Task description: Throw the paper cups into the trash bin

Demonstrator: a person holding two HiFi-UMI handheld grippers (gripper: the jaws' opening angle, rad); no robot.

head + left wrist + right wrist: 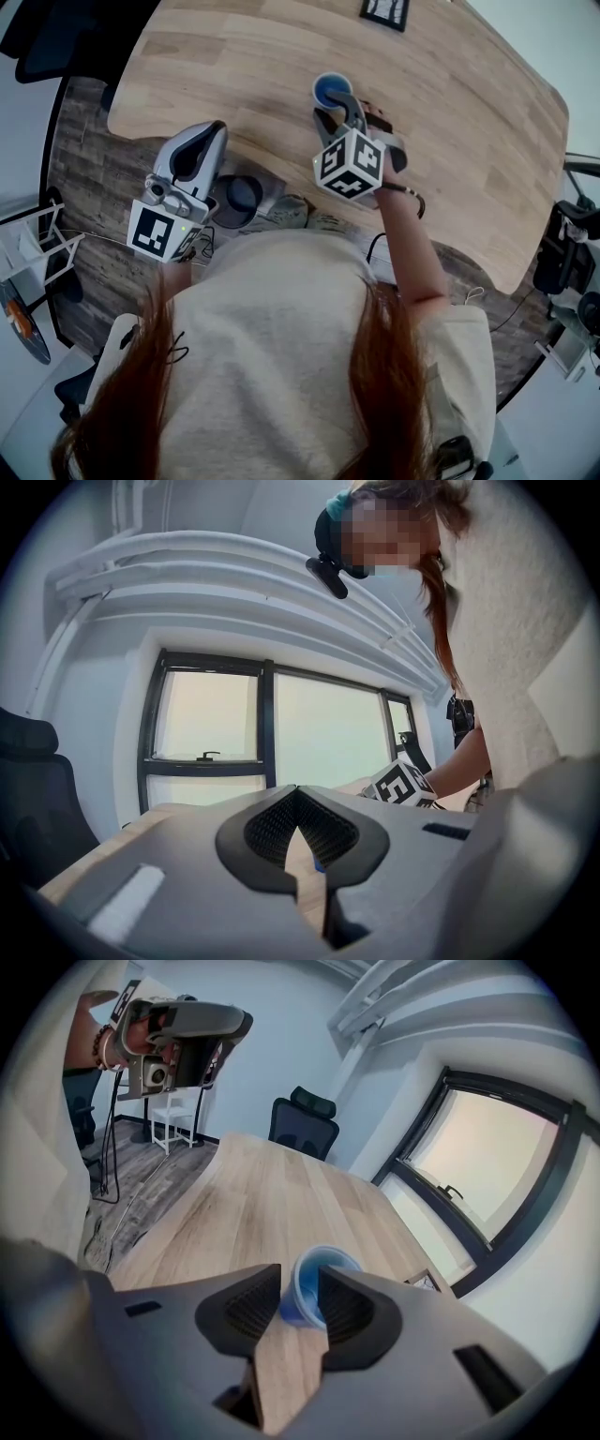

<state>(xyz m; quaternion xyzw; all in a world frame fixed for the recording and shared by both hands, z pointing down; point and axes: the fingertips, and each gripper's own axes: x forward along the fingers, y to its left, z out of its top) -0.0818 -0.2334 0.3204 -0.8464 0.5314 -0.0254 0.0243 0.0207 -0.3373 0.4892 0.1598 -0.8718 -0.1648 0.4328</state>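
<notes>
Paper cup (317, 1283), blue and upright, stands on the wooden table (450, 122) right between the jaws of the right gripper (300, 1271). Those jaws are spread wide. One pad sits close beside the cup's wall and the other stands clear of it, so the cup is framed and not squeezed. The gripper tilts down toward the tabletop, and its marker cube (349, 164) is behind the jaws, near the person's hand.

Off to that gripper's left, well apart from the cup, the left gripper (295, 794) is held level beyond the table's near edge. Its jaws meet tip to tip with nothing between them. Just beside it, lower down, is a dark round object (242, 195); I cannot tell what it is.

Past the cup, farther along the table, lies a small dark-framed item (385, 9). A black office chair (305, 1115) stands at the table's far end.
</notes>
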